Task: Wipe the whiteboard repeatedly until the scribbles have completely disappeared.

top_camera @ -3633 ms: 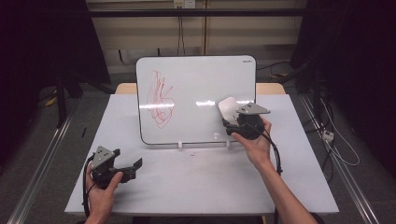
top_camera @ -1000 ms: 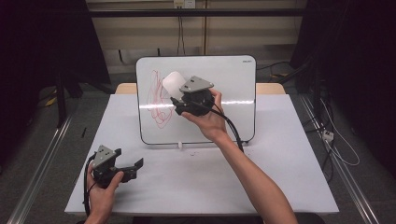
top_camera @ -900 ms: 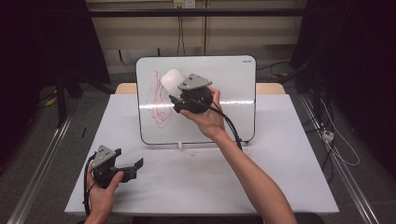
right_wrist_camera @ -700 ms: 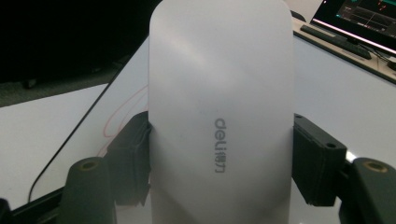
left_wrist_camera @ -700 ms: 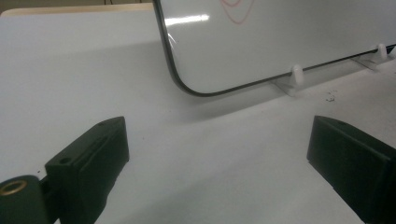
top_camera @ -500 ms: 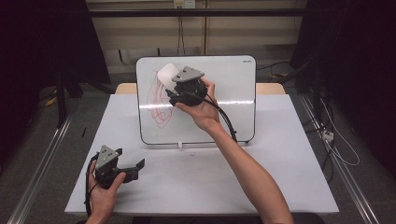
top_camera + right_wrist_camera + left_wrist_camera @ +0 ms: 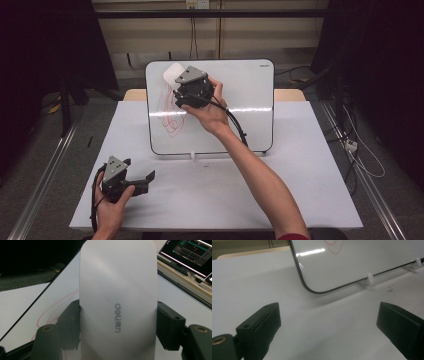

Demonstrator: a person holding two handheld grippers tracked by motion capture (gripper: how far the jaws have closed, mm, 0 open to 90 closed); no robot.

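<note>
The right gripper [image 7: 176, 85], clamped on the white eraser [image 7: 118, 302], sits at the whiteboard's [image 7: 240, 115] eleven o'clock (mid-wipe, seemingly); next, sweep toward six over the red scribble [image 7: 170, 112]; the left gripper [image 7: 145, 177] rests on the table [image 7: 300, 175], jaws apart.

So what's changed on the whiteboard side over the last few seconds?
The right hand-held gripper, shut on the white eraser, swept from the whiteboard's right side across to its upper left, over the red scribble. The left hand-held gripper stayed open near the table's front edge.
</note>
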